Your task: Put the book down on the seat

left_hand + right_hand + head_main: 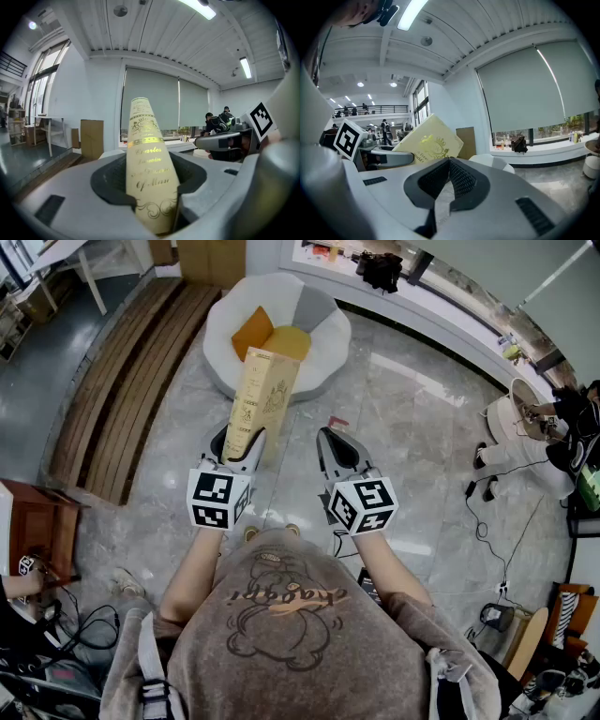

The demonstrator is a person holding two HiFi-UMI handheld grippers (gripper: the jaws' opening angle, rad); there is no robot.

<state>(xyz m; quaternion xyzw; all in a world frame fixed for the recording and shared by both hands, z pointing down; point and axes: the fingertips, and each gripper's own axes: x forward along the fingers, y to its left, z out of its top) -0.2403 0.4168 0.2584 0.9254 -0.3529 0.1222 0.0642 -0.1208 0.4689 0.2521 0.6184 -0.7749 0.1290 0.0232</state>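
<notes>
**Book in the left gripper, seat straight ahead**

The left gripper (240,442) pinches the cream book (262,395) by its lower end. The book's long axis points away toward the white seat (333,348) just beyond. The right gripper (331,439), beside the book, is pressed together and empty.

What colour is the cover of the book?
The book is cream with gold print, best seen in the left gripper view.

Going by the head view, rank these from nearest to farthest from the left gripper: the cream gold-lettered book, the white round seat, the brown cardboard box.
1. The cream gold-lettered book: clamped between the jaws of the left gripper.
2. The white round seat: ahead, on the floor.
3. The brown cardboard box: beyond the seat, by the wall.
</notes>
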